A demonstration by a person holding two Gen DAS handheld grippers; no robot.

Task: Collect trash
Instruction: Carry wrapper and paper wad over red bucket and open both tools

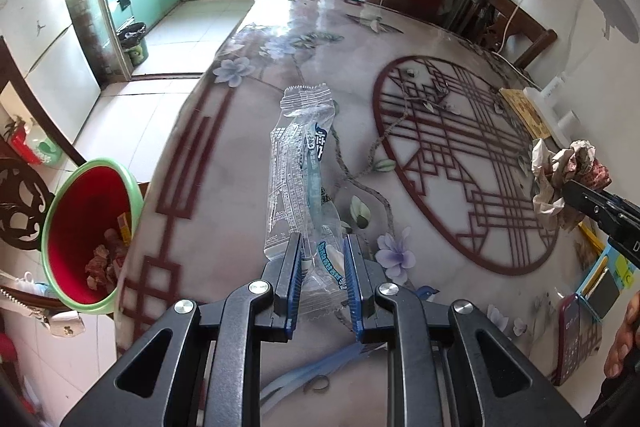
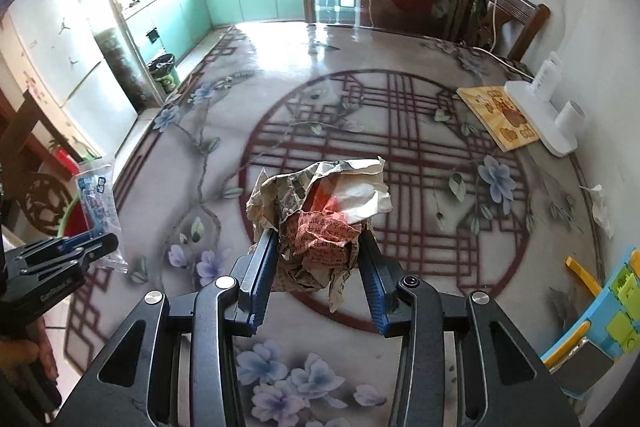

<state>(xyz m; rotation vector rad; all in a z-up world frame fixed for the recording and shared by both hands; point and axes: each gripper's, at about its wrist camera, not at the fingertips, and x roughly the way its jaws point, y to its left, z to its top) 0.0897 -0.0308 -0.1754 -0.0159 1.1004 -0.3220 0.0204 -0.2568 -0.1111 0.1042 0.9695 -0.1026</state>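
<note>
My left gripper (image 1: 322, 247) is shut on a clear plastic wrapper with blue print (image 1: 298, 163), held upright above the patterned table (image 1: 248, 187). It also shows at the left of the right wrist view (image 2: 98, 203). My right gripper (image 2: 318, 239) is shut on a crumpled ball of newspaper (image 2: 320, 211), held above the table's round lattice pattern; the ball also shows at the right of the left wrist view (image 1: 568, 167). A red bin with a green rim (image 1: 86, 231) stands on the floor left of the table, with some trash inside.
A yellow board (image 2: 498, 117) and a white stand (image 2: 548, 115) lie at the table's right edge by the wall. A blue and yellow toy (image 2: 600, 311) and a phone (image 1: 570, 331) lie at the near right. A small paper scrap (image 2: 600, 207) lies by the wall.
</note>
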